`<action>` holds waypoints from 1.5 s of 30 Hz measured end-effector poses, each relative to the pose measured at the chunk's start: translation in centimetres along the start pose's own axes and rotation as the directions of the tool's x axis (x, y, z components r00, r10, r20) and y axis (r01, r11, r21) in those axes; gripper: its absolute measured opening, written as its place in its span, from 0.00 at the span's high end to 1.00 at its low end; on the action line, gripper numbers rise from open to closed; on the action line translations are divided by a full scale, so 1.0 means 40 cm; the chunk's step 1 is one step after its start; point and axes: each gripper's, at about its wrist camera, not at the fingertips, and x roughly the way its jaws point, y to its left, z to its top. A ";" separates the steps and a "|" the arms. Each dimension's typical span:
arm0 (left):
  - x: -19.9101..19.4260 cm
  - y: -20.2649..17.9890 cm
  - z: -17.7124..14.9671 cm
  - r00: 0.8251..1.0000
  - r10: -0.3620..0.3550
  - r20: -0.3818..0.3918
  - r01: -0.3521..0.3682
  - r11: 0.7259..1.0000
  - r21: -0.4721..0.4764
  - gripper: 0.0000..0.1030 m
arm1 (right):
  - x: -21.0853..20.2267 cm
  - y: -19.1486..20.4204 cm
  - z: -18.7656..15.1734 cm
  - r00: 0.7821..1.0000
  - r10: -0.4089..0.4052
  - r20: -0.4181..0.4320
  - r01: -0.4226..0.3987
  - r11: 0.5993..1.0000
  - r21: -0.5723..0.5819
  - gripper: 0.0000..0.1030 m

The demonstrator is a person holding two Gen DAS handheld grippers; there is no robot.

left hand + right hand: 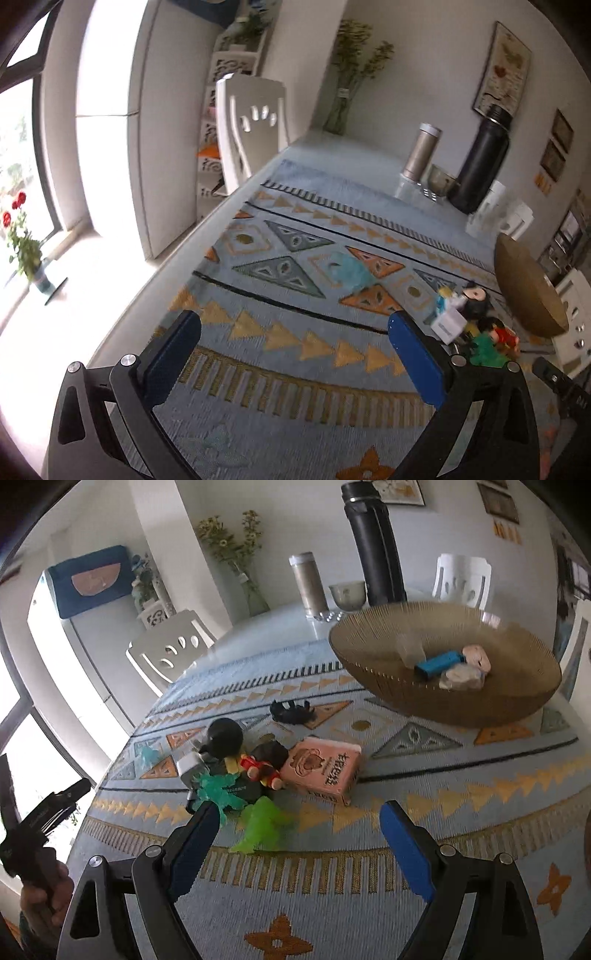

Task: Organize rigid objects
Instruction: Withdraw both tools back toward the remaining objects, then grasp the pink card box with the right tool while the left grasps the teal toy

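A pile of small toys lies on the patterned tablecloth: a pink box (322, 770), a red-clad doll (264, 764), a black round figure (223, 736), a teal dinosaur (218, 788), a lime green dinosaur (260, 827) and a black animal figure (291, 710). A brown woven bowl (443, 701) behind them holds a blue item (437, 663) and pale objects. My right gripper (299, 830) is open and empty just in front of the pile. My left gripper (293, 332) is open and empty over bare cloth, with the pile (476, 325) to its right.
A black flask (373, 542), a metal tumbler (310, 585) and a small cup (347, 594) stand at the table's far side. White chairs (166, 653) stand around it. A vase of flowers (340, 110) is by the wall. The table edge (177, 258) runs along the left.
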 end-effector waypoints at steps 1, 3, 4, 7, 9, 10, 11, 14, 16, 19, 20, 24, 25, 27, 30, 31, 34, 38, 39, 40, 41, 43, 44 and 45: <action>-0.002 -0.007 0.001 1.000 -0.010 -0.003 0.010 1.000 0.009 0.01 | -0.001 0.004 -0.001 1.000 0.006 -0.009 -0.006 1.000 -0.004 0.15; -0.019 -0.014 -0.006 1.000 -0.009 0.008 0.009 0.999 0.038 0.01 | 0.000 0.014 -0.002 1.000 -0.008 -0.006 0.008 1.000 -0.023 0.15; -0.020 -0.019 -0.008 1.000 0.001 0.018 -0.002 0.999 0.047 0.01 | 0.002 0.019 -0.002 1.000 -0.013 -0.009 0.012 0.999 -0.031 0.15; -0.018 -0.035 -0.006 1.000 0.012 0.018 -0.014 0.997 0.070 0.01 | 0.003 0.022 -0.003 1.000 -0.020 -0.012 0.019 0.999 -0.038 0.15; -0.015 -0.036 -0.008 1.000 0.011 0.003 -0.011 0.997 0.073 0.01 | 0.003 0.014 -0.002 1.000 -0.015 -0.013 0.015 1.000 -0.023 0.15; -0.013 -0.037 -0.007 1.000 0.013 0.003 -0.013 0.997 0.071 0.01 | 0.004 0.008 -0.001 1.000 -0.009 -0.017 0.009 1.000 -0.012 0.15; -0.013 -0.036 -0.007 1.000 0.014 0.005 -0.015 0.998 0.069 0.01 | 0.005 0.001 0.000 1.000 -0.004 -0.020 0.004 1.000 0.002 0.15; -0.010 -0.027 -0.004 1.000 0.014 -0.004 -0.014 0.999 0.052 0.01 | 0.010 -0.024 0.003 0.999 0.029 -0.033 -0.027 0.998 0.056 0.15; -0.006 -0.022 -0.003 1.000 0.017 -0.012 -0.017 0.999 0.041 0.01 | 0.012 -0.037 0.004 0.999 0.038 -0.038 -0.035 0.996 0.084 0.15; -0.005 -0.016 -0.002 1.000 0.014 -0.020 -0.013 1.000 0.028 0.01 | 0.010 -0.046 0.003 0.998 0.050 -0.036 -0.046 0.993 0.104 0.15; -0.005 -0.015 -0.002 1.000 0.013 -0.021 -0.012 1.000 0.027 0.01 | 0.009 -0.047 0.003 0.998 0.047 -0.034 -0.043 0.994 0.105 0.15; -0.004 -0.009 0.000 0.999 -0.010 -0.039 0.011 1.000 0.020 0.01 | 0.006 -0.036 0.002 0.999 0.029 -0.028 -0.027 0.996 0.084 0.15; 0.000 -0.006 0.001 0.998 -0.023 -0.051 0.024 1.000 0.014 0.01 | 0.005 -0.033 0.002 0.999 0.022 -0.026 -0.020 0.997 0.078 0.15; 0.019 0.009 0.011 0.988 -0.097 -0.119 0.094 0.995 -0.025 0.01 | 0.006 -0.028 0.003 1.000 0.007 -0.025 -0.006 0.998 0.068 0.15; 0.058 0.025 0.033 0.937 -0.269 -0.223 0.246 0.961 -0.127 0.02 | 0.002 -0.032 0.005 1.000 -0.012 -0.020 0.014 0.997 0.077 0.15; 0.064 0.016 0.041 0.936 -0.264 -0.234 0.244 0.963 -0.113 0.02 | 0.005 -0.036 0.007 1.000 -0.010 -0.028 0.012 0.997 0.082 0.15; 0.090 -0.055 0.078 0.963 -0.136 -0.232 0.164 0.981 0.106 0.02 | 0.032 -0.048 0.021 0.987 -0.087 -0.132 0.093 0.995 0.041 0.15; 0.183 -0.120 0.106 0.971 -0.030 -0.236 0.094 0.960 0.264 0.06 | 0.036 -0.079 0.044 0.979 -0.118 -0.164 0.117 0.993 -0.015 0.17; 0.205 -0.123 0.112 0.967 -0.028 -0.253 0.096 0.961 0.260 0.11 | 0.042 -0.083 0.048 0.977 -0.120 -0.179 0.117 0.993 -0.031 0.19; 0.220 -0.126 0.115 0.964 -0.032 -0.263 0.101 0.962 0.255 0.14 | 0.050 -0.084 0.052 0.973 -0.125 -0.193 0.117 0.992 -0.055 0.22; 0.240 -0.132 0.117 0.961 -0.035 -0.276 0.107 0.962 0.250 0.18 | 0.060 -0.080 0.055 0.969 -0.139 -0.202 0.122 0.988 -0.093 0.29; 0.267 -0.143 0.112 0.955 -0.031 -0.296 0.109 0.962 0.252 0.30 | 0.085 -0.066 0.061 0.963 -0.176 -0.203 0.140 0.974 -0.178 0.33; 0.272 -0.144 0.112 0.953 -0.026 -0.301 0.107 0.961 0.254 0.35 | 0.106 -0.061 0.065 0.963 -0.154 -0.223 0.108 0.973 -0.205 0.33; 0.269 -0.154 0.110 0.960 -0.010 -0.279 0.089 0.958 0.274 0.50 | 0.120 -0.060 0.066 0.962 -0.128 -0.241 0.078 0.975 -0.208 0.32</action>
